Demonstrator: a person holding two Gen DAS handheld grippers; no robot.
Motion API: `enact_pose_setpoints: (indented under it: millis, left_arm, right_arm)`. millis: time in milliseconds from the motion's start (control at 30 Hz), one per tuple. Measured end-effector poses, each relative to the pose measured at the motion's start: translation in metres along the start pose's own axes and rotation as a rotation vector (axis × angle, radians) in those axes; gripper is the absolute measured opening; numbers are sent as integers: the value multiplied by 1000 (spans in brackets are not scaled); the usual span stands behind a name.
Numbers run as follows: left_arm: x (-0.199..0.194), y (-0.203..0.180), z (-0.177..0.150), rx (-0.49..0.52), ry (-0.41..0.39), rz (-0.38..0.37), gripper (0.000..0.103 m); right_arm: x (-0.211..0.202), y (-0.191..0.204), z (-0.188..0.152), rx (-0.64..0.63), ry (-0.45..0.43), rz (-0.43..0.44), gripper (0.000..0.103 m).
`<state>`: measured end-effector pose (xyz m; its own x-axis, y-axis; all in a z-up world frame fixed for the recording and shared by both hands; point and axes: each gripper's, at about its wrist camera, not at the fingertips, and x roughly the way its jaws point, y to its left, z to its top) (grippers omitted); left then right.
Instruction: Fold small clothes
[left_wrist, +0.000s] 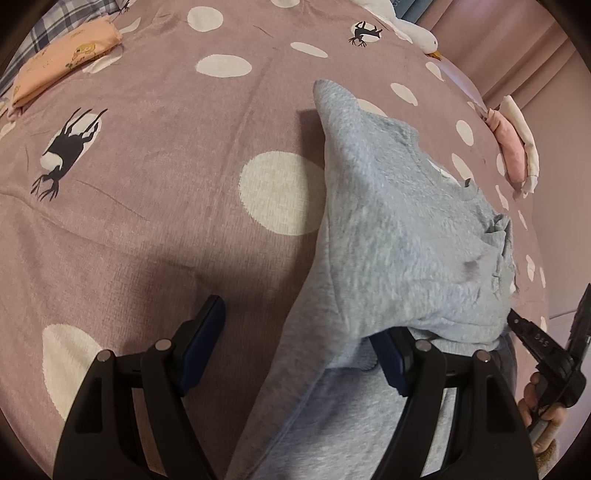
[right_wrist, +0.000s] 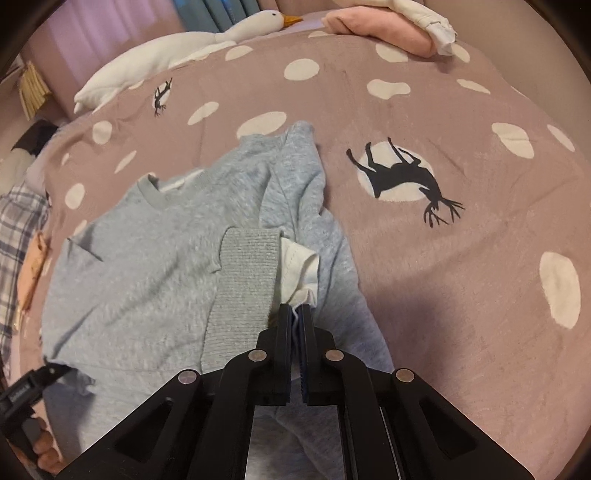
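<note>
A small grey sweatshirt (left_wrist: 399, 236) lies on the mauve spotted bedspread (left_wrist: 155, 192); it also shows in the right wrist view (right_wrist: 147, 280). My left gripper (left_wrist: 295, 332) is open, its right finger under a folded-over flap of the sweatshirt. My right gripper (right_wrist: 294, 314) is shut on the sweatshirt's sleeve end, beside the ribbed cuff (right_wrist: 247, 273) and a white lining (right_wrist: 299, 269), held over the body of the garment. The right gripper's tip shows at the edge of the left wrist view (left_wrist: 532, 336).
A folded peach garment (left_wrist: 62, 62) lies far left on the bed. A folded pink and white pile (right_wrist: 391, 29) sits at the far edge. A white goose plush (right_wrist: 177, 55) lies along the back. A plaid cloth (right_wrist: 18, 229) is at the left.
</note>
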<state>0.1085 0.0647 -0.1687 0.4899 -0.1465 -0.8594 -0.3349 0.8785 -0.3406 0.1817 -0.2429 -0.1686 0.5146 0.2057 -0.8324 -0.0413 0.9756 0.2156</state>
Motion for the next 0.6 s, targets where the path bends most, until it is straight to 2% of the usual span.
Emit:
enact_pose_setpoints:
  millis: [267,500,600]
  left_arm:
    - [-5,-1,-3,-6,14,-1,77]
    - [-13,14,-5,-34,23,-63,77]
    - [-19,16,-7,-43,22,-64,77]
  right_arm:
    - [2,0,-2,-2,1,-10,3]
    - [2,-1,-2,-15,1,-18,3]
    - [2,2,-3,-26,-4,-32,3]
